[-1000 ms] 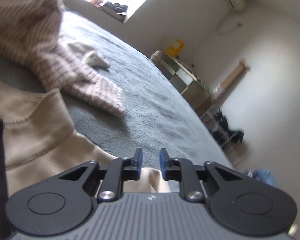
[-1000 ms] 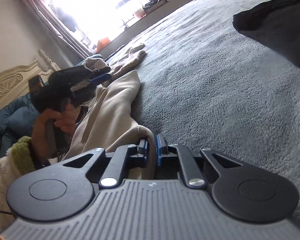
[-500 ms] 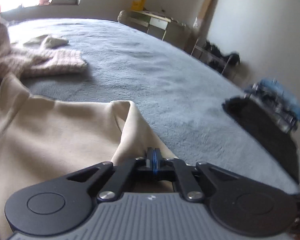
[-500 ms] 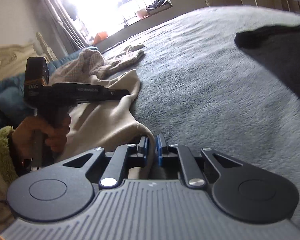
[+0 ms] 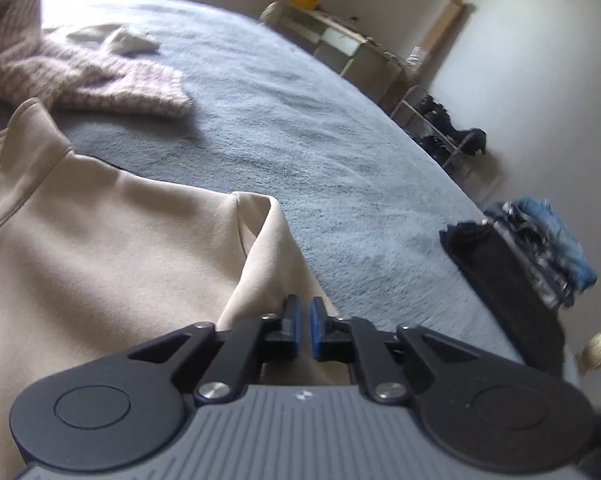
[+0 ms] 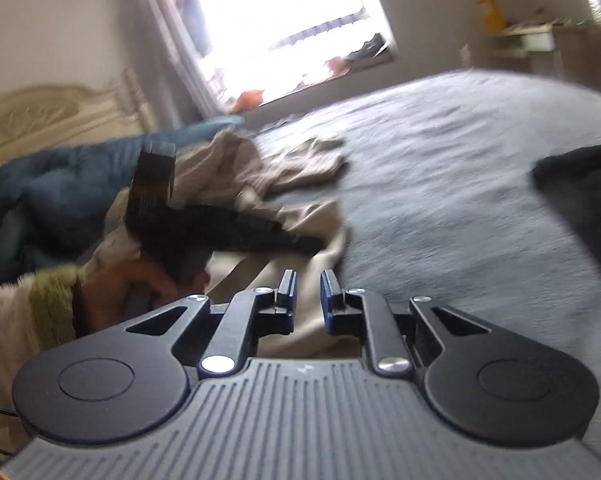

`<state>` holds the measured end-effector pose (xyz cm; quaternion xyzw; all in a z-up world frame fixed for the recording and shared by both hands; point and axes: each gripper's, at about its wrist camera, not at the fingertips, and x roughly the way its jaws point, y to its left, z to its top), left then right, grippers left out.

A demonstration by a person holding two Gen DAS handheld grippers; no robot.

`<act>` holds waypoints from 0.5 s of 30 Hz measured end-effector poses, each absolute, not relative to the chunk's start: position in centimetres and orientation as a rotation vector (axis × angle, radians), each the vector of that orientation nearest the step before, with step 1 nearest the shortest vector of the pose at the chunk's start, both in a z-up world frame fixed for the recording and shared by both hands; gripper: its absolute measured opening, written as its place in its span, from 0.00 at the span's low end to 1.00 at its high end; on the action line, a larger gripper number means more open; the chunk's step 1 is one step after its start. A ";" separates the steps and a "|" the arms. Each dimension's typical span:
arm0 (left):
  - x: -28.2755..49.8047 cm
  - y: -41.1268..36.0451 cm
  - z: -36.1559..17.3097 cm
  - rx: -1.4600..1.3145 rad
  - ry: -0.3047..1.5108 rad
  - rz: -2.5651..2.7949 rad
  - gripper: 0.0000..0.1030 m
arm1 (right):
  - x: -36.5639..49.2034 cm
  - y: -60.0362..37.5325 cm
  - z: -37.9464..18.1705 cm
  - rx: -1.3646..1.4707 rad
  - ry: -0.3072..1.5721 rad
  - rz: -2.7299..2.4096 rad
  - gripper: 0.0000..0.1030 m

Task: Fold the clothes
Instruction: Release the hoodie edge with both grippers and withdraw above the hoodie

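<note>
A beige sweatshirt lies on the grey bed cover, collar at the left. My left gripper sits over a raised fold of its sleeve; the jaws stand slightly apart with nothing clearly between them. In the right wrist view my right gripper is open above the beige cloth, holding nothing. The left gripper's black body and the hand holding it show at the left of that view.
A striped pink knit and a small pale garment lie beyond the sweatshirt. A black garment and folded blue clothes sit at the bed's right edge. A blue duvet and headboard are at left.
My right gripper, shut on the beige cloth before, has opened and let it go. My left gripper shut half a second ago and its jaws have parted a little since.
</note>
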<state>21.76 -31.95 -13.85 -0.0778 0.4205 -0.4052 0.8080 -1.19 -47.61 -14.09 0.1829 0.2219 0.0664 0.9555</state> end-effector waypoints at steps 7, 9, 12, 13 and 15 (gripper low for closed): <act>17.4 -23.8 -4.4 -0.164 0.782 -0.802 0.54 | 0.7 -48.9 -16.8 0.473 0.600 0.130 0.07; 14.9 -20.3 -1.5 -0.111 0.761 -0.764 0.61 | 0.6 -48.6 -15.2 0.465 0.586 0.116 0.10; 10.3 -15.0 1.1 -0.054 0.713 -0.726 0.69 | 1.3 -46.9 -12.8 0.401 0.565 0.143 0.12; 8.8 -13.4 1.3 -0.048 0.704 -0.718 0.74 | 2.0 -46.2 -12.3 0.379 0.571 0.154 0.12; 6.0 -10.4 0.7 -0.059 0.706 -0.702 0.75 | 4.0 -45.0 -12.3 0.326 0.607 0.161 0.12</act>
